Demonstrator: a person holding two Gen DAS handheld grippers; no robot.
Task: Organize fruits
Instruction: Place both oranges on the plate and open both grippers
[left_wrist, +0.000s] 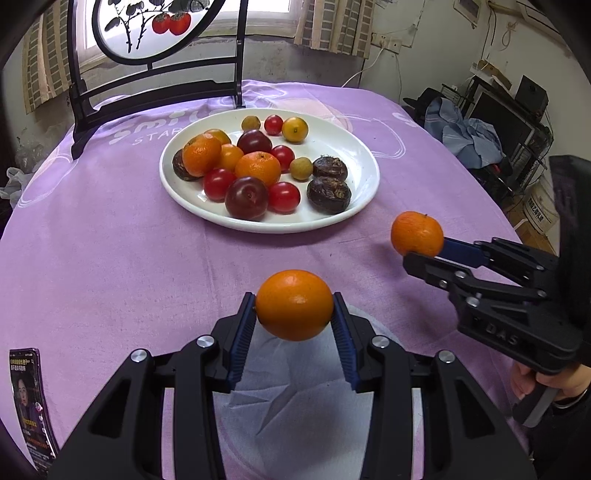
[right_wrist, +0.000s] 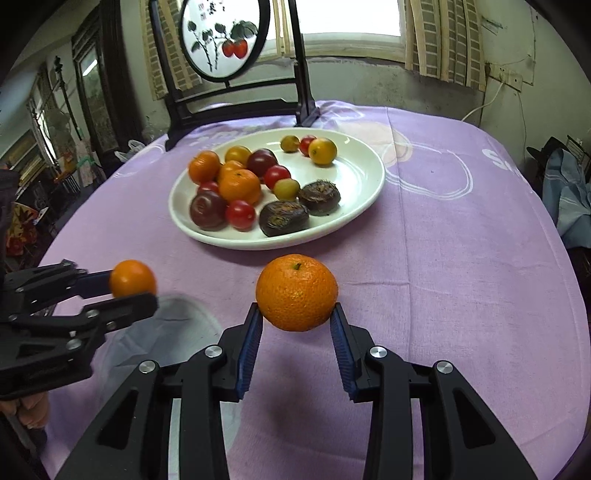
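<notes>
both tongs (left_wrist: 294, 314) (right_wrist: 296, 314) level, each clamping an orange (left_wrist: 294, 304) (right_wrist: 296, 292)

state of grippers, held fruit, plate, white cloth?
left gripper: shut on smooth orange, held above the white cloth
right gripper: shut on stemmed mandarin, off the table
white plate: on purple tablecloth, loaded with mixed fruit
white cloth: lying crumpled on tablecloth

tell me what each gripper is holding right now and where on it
The left gripper holds a smooth orange, pinched at its two sides. The right gripper holds a stemmed mandarin, pinched low on its two sides, stem up.
</notes>
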